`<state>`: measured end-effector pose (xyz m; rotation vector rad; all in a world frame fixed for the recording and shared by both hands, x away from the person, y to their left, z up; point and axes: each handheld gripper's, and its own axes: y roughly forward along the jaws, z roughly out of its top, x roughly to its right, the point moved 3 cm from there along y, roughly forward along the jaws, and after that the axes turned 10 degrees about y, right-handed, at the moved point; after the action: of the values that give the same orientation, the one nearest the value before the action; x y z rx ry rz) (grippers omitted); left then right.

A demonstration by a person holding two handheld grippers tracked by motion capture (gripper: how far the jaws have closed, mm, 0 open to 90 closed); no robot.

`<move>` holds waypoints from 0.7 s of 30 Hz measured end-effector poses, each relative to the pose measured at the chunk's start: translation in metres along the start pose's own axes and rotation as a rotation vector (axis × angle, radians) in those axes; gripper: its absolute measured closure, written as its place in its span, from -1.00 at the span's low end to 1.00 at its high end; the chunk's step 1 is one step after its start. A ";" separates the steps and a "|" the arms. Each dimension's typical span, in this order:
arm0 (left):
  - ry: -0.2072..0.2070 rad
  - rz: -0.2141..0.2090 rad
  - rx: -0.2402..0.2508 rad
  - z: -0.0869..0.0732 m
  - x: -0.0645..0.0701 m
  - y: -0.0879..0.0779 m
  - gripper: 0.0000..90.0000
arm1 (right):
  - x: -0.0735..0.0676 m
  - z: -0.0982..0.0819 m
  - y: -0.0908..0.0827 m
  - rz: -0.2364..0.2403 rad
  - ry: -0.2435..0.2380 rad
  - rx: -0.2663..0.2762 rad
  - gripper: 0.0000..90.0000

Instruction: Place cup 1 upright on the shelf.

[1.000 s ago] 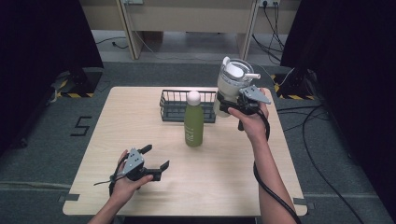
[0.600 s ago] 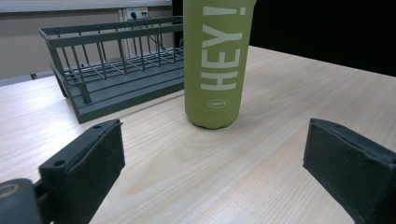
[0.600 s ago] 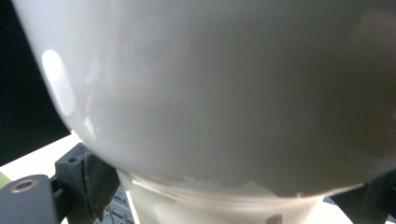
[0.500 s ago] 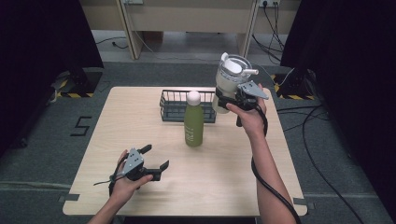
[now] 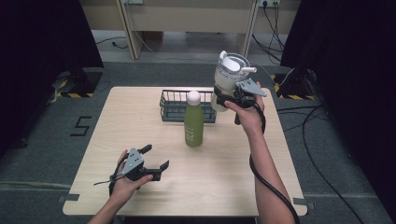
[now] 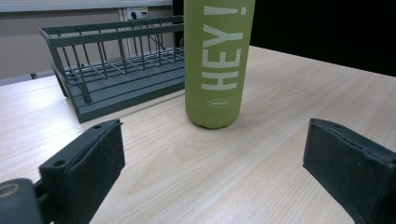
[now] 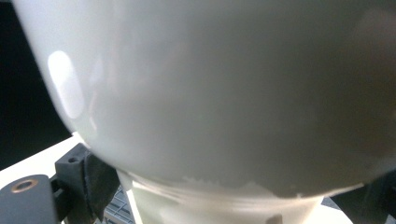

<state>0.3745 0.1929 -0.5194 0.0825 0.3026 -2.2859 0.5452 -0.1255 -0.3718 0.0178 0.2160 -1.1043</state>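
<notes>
Up at the far right of the table (image 5: 280, 154), the right gripper (image 5: 227, 97) is clamped on a white jug (image 5: 229, 74), lifted clear of the tabletop. In the high view its jaws close around the jug's lower part, with the rounded body and the lid with its small side spout rising above them. The right gripper view looks straight into the jug (image 7: 224, 93): its pale glossy wall bulges just above the jaws, and the narrower base sits between the two black pads, the left pad (image 7: 95, 179) pressed against it.

Just to the left of this gripper and slightly below it sits a dark wire basket (image 5: 175, 106), resting on the table. In front of the basket stands a green bottle (image 5: 194, 123) with a white cap, upright, nearer the person than the held jug and apart from it.

Down at the near left, the left gripper (image 5: 156, 157) rests low over the wood in the person's hand, its jaws spread wide with nothing between them. Along its pads (image 6: 84, 163), the green bottle (image 6: 218, 60) stands straight ahead, lettered "HEY!", well apart from the tips. The basket (image 6: 116, 70) lies beyond and to the left of the bottle in that view.
</notes>
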 end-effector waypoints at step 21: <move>0.000 0.002 0.001 0.000 -0.001 0.000 -0.90 | -0.002 0.007 0.015 0.001 0.003 0.004 -0.78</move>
<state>0.3748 0.1939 -0.5194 0.0832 0.3016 -2.2838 0.5584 -0.1180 -0.3655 0.0232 0.2169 -1.1041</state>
